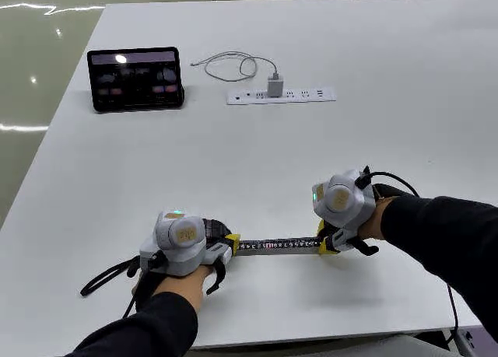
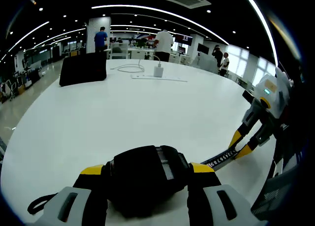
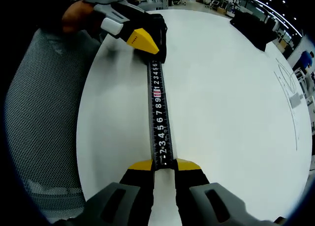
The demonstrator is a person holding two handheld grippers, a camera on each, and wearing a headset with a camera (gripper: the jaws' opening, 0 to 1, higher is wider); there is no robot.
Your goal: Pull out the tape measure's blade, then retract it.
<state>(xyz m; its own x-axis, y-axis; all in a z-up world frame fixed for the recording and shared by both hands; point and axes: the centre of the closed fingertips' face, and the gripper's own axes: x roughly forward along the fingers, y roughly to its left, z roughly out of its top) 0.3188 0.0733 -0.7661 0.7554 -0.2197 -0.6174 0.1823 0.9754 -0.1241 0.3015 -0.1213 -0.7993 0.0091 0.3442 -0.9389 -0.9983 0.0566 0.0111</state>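
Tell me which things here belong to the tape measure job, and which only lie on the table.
In the job:
- tape measure case, held by the left gripper
- blade, pinched by the right gripper

Lying about:
- tablet
- power strip
- charger

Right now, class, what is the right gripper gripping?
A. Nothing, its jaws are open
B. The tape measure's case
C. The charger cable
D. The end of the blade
D: in the right gripper view, the right gripper has its yellow-tipped jaws shut on the end of the blade, which stretches away to the case clamped in the left gripper.
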